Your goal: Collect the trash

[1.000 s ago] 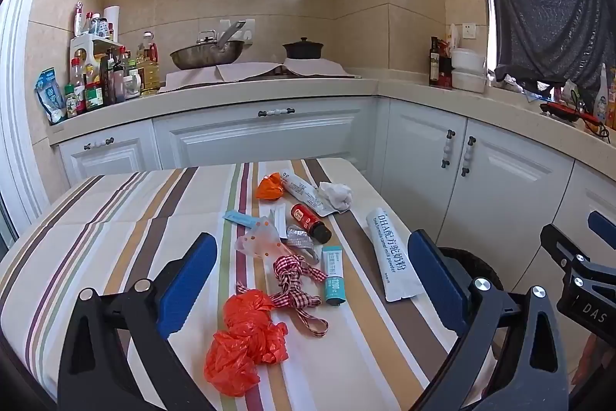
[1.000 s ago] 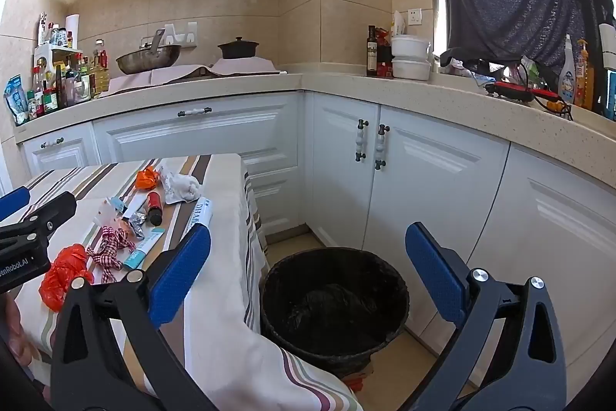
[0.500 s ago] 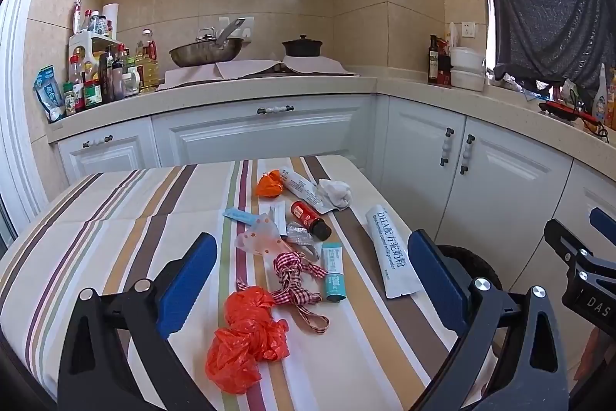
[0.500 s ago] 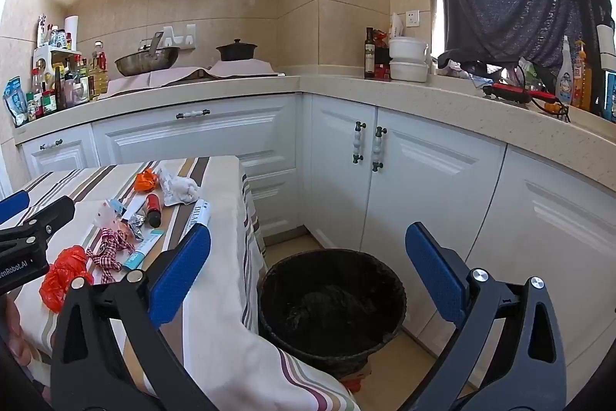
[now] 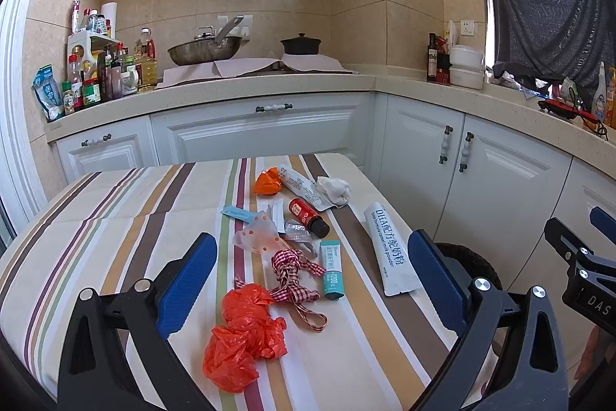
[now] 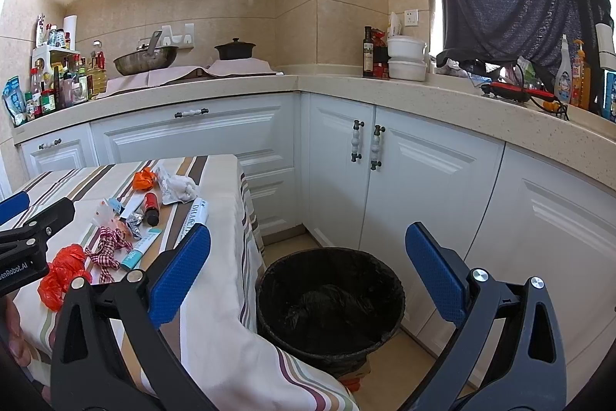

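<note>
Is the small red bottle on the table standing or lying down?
Lying down. The small red bottle rests on its side on the striped tablecloth, dark cap pointing toward the camera.

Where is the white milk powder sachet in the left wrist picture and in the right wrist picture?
Left wrist view: the white milk powder sachet lies right of centre, near the table's right edge, just left of the right blue pad.
Right wrist view: it is left of centre, at the table edge nearest the bin, partly behind the left blue pad.
Shared landmark: the red bottle lies to its left in both.
</note>
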Motion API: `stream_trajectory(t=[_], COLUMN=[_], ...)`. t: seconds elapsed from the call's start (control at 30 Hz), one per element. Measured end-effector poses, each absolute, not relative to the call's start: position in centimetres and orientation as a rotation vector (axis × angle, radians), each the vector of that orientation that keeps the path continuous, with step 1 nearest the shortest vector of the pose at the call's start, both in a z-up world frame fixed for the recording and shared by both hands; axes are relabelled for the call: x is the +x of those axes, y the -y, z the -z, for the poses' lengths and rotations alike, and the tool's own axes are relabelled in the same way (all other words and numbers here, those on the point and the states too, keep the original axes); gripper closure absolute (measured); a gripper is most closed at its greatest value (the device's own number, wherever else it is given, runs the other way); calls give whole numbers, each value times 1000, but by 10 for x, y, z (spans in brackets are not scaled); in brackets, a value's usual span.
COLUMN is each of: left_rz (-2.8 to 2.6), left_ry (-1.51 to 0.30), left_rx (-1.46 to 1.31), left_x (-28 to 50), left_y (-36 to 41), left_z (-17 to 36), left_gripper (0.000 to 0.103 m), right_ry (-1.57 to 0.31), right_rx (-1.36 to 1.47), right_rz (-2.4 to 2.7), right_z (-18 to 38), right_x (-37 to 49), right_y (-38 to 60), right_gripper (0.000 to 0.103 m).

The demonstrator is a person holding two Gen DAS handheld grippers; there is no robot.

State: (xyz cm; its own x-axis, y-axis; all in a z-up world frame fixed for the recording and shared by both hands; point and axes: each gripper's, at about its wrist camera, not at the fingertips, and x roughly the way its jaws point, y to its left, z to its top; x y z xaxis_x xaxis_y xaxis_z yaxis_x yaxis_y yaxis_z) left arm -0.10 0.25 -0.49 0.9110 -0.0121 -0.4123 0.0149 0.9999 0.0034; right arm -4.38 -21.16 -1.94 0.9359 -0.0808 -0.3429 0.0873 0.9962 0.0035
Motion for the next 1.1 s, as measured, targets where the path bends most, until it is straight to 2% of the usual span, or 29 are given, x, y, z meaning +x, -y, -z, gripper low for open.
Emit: stream_trajectory(t=[1.1], left_rz=[17], left_ry=[-442], left_rx=[3], left_x=[1], left_y=[-3], left_z=[8], left_gripper=[6], right_ry=[-353], right_rx=[16], right_rz=[85], right_z=[22], right_x=[-44], right_y=[212], right_gripper=[4])
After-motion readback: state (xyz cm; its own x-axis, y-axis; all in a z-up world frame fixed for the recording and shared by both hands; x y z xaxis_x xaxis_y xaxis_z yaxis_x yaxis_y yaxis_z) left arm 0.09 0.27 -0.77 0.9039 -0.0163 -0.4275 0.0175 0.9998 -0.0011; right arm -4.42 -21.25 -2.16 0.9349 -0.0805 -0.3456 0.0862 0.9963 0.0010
